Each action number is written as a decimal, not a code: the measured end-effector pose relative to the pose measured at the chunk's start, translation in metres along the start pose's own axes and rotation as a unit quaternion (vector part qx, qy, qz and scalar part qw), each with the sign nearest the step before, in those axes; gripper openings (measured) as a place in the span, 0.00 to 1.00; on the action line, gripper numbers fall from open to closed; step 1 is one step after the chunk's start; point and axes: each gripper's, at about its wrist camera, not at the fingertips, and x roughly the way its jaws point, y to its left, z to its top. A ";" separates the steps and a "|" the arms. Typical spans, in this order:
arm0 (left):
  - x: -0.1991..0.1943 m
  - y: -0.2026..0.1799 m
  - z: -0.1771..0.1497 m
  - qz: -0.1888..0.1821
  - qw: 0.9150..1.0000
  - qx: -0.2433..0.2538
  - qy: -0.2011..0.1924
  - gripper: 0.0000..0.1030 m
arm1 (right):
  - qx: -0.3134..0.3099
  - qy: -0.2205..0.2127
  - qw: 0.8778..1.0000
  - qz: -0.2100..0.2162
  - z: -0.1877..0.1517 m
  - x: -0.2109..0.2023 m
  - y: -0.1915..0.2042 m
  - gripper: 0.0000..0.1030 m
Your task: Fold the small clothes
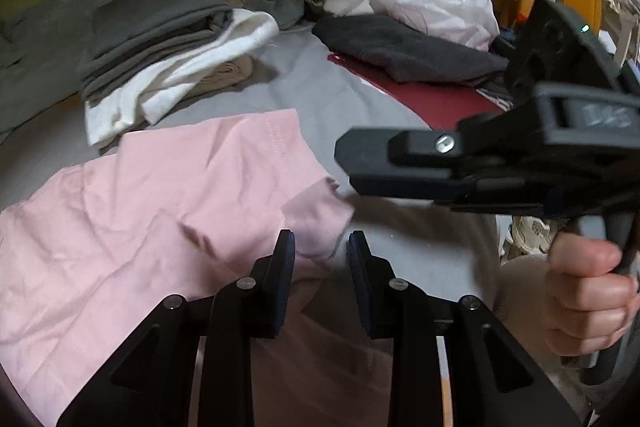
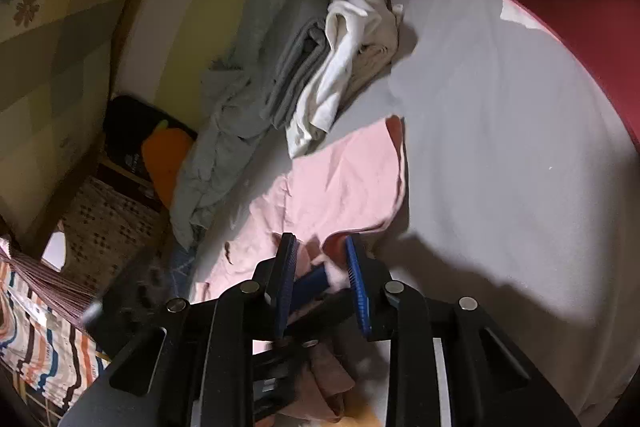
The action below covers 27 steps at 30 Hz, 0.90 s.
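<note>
Both grippers hover open over a pink shirt [image 1: 160,195] on the grey sheet [image 1: 320,95].
Left gripper [image 1: 321,259] and right gripper [image 2: 320,259] hold nothing; a folded stack [image 1: 160,43] lies far left.

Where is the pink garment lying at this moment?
In the left wrist view the pink garment lies spread on the grey sheet, lower left, just in front of the white cloth.

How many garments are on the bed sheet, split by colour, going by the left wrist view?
Pink: 1, the pink T-shirt
Grey: 2, the folded grey garment and the dark grey garment
White: 1, the white garment
Beige: 1, the beige garment
Total: 5
</note>
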 end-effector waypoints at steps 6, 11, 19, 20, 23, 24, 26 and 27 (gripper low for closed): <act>-0.012 0.038 0.002 -0.001 0.997 -0.060 -0.054 0.04 | -0.007 -0.017 1.000 -0.011 0.000 -0.009 0.001 0.27; -0.016 0.077 -0.010 -0.058 0.984 -0.150 -0.077 0.04 | -0.025 -0.034 0.996 -0.078 0.000 -0.013 0.002 0.27; -0.032 0.084 -0.021 -0.133 0.966 -0.178 -0.129 0.24 | -0.107 -0.014 0.984 -0.145 -0.013 0.008 0.021 0.27; -0.034 0.087 -0.022 -0.137 0.964 -0.184 -0.135 0.30 | -0.114 -0.011 0.983 -0.143 -0.015 0.009 0.024 0.27; -0.035 0.090 -0.023 -0.143 0.961 -0.192 -0.141 0.30 | -0.129 -0.007 0.982 -0.138 -0.017 0.014 0.030 0.27; -0.034 0.089 -0.022 -0.138 0.962 -0.193 -0.138 0.30 | -0.132 -0.004 0.982 -0.137 -0.018 0.015 0.030 0.27; -0.031 0.086 -0.022 -0.129 0.964 -0.189 -0.132 0.30 | -0.131 0.002 0.980 -0.146 -0.018 0.020 0.030 0.27; -0.030 0.085 -0.021 -0.127 0.965 -0.186 -0.131 0.30 | -0.129 0.004 0.979 -0.155 -0.018 0.022 0.029 0.27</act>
